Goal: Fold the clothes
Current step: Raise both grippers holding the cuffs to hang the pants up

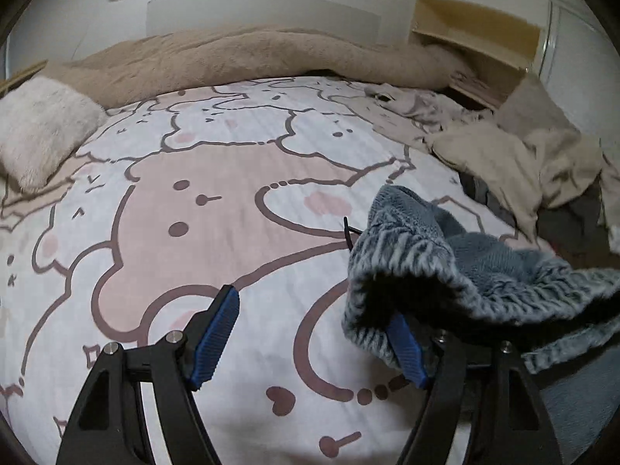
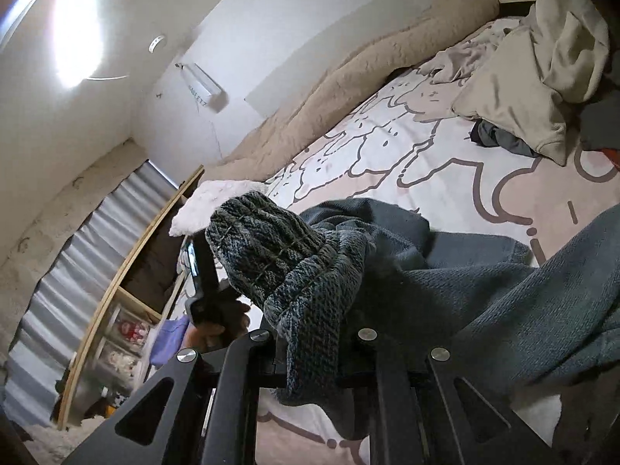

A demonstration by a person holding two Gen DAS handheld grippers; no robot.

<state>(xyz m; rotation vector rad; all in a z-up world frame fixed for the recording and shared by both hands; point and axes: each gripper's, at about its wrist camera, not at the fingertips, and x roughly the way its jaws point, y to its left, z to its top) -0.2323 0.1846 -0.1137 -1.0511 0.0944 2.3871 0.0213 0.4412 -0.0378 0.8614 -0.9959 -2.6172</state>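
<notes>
The scene was a bedroom with white walls. A bed (image 1: 217, 209) filled most of both views, covered by a sheet printed with cartoon bears in pink and white with brown outlines. A tan fleece blanket (image 1: 240, 58) lay bunched along the far edge of the bed against the wall. A pale fluffy pillow (image 1: 42, 131) rested at the left side in the left wrist view. A heap of unfolded clothes (image 1: 515, 162), cream, beige and dark grey, lay at the right side near a wooden shelf unit (image 1: 476, 35).

The left claw (image 1: 310, 333) stood wide open above the sheet, its blue pads well apart and nothing pressed between them. The ribbed hem of a blue-grey knitted garment (image 1: 476, 271) was draped over its right-hand finger, covering the tip of that pad; the left-hand finger was bare.

The right claw (image 2: 310, 368) was nearly closed, with the ribbed band of the same garment (image 2: 294, 267) bunched between its black fingers and hanging over them. The pads themselves were hidden by the fabric. The remainder of the garment spread to the right across the sheet and over the claw's frame.

In the right wrist view a hand (image 2: 217, 321) appeared beyond the garment, holding a dark device. A lit ceiling lamp (image 2: 77, 31) and a wooden frame (image 2: 128, 267) with stored items stood at the left.
</notes>
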